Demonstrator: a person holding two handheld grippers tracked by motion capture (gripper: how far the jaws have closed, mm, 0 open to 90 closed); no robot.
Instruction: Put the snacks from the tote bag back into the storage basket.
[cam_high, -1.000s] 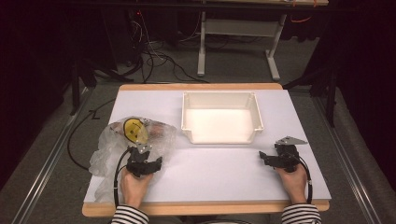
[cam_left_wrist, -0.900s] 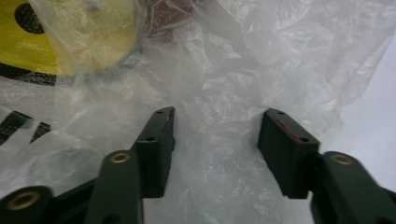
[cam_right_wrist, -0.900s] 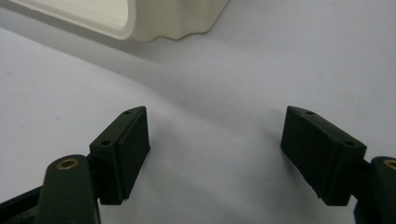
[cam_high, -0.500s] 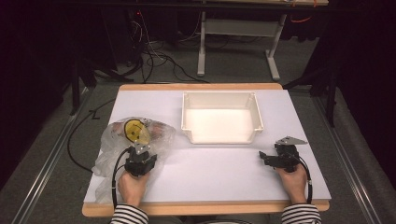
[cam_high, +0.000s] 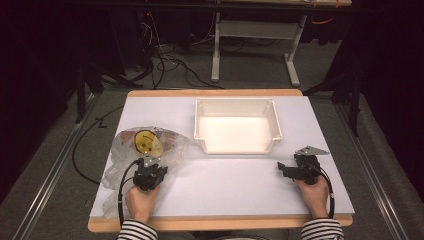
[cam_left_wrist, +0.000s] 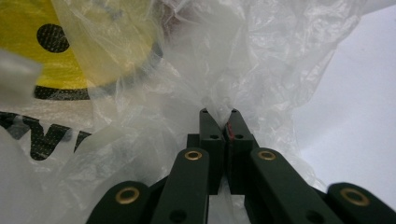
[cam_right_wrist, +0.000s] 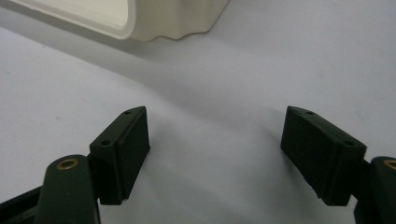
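Near edge of the white rectangular tabletop with wooden rim (cam_high: 225, 190): two forearms in black-and-white striped sleeves (cam_high: 136, 231) come in from the bottom, each hand holding a black two-jaw gripper.

Left hand (cam_high: 141, 201) holds the left gripper (cam_high: 148, 167) at the table's left-front area, black cable looping back toward the sleeve. In the left gripper view the left gripper (cam_left_wrist: 219, 114) has its jaws pressed together, pinching a fold of the crumpled clear plastic bag (cam_left_wrist: 243, 60); film bunches up right at the tips. Bag (cam_high: 125, 155) lies on the left part of the table, spreading from the gripper out to the table's left edge. Inside it, just beyond the jaws, a round yellow smiley-face item with black markings (cam_high: 147, 142), seen through the film; also up close at upper left of the left gripper view (cam_left_wrist: 70, 46). Black lettering on the bag at left, unreadable.

Right hand (cam_high: 315, 192) holds the right gripper (cam_high: 285, 169) at the right-front, well apart from the bag. Right gripper view: right gripper (cam_right_wrist: 215, 140) jaws spread wide, nothing between them, just over bare white table. Grey three-cornered plate sits on top of it.

Farther back, centre: cream rectangular plastic bin (cam_high: 237, 104), empty, open side up; its corner (cam_right_wrist: 177, 21) shows ahead of the right jaws.

Beyond the table: dark floor, tangled cables (cam_high: 165, 60), white desk frame legs (cam_high: 216, 50).
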